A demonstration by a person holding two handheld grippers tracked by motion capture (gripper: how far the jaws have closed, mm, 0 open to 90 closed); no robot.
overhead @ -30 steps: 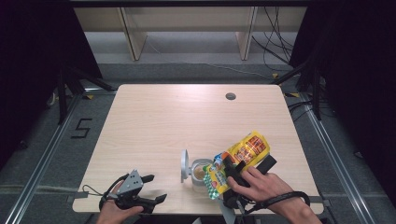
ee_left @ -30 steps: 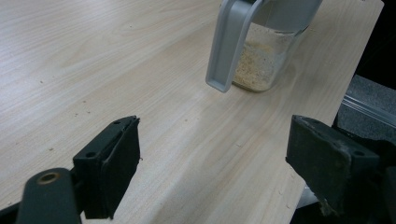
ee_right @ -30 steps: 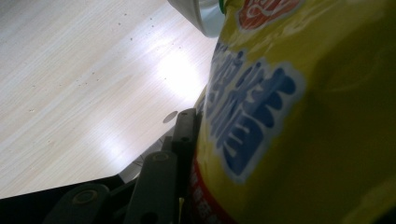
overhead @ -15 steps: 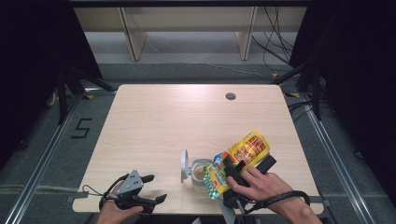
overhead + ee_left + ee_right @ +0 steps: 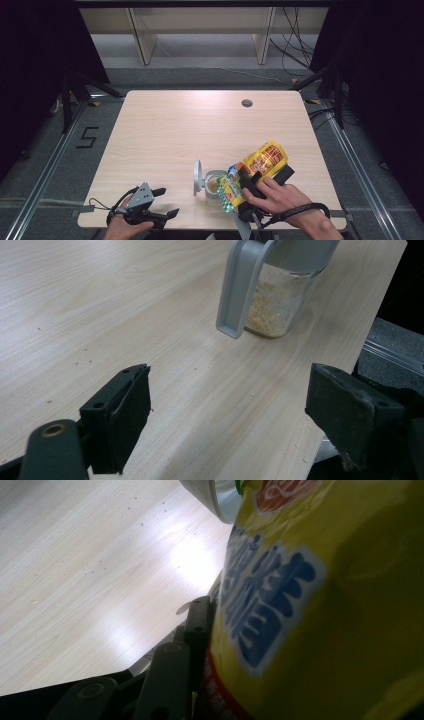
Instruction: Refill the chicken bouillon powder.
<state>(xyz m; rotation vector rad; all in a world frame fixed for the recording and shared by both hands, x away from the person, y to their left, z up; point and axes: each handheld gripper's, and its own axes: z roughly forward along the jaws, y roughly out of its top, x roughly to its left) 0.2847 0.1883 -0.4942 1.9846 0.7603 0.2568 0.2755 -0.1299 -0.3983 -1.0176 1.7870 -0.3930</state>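
A yellow snack bag (image 5: 265,157) lies tilted in my right gripper (image 5: 248,181), which is shut on it. The bag's lower green end (image 5: 227,194) touches the rim of a clear jar (image 5: 214,186). That jar holds pale crumbs and its grey lid (image 5: 198,177) stands flipped up on its left. In the right gripper view the bag (image 5: 325,605) covers one finger, while the other finger (image 5: 197,625) presses its side. My left gripper (image 5: 166,202) rests open near the table's front left corner. It points at the jar (image 5: 277,305) and lid (image 5: 240,290), with nothing between the jaws (image 5: 235,405).
The wooden table (image 5: 200,130) has a round cable hole (image 5: 247,103) at the back right. The jar stands close to the front edge. Beyond the table, shelving legs and cables sit on the grey floor.
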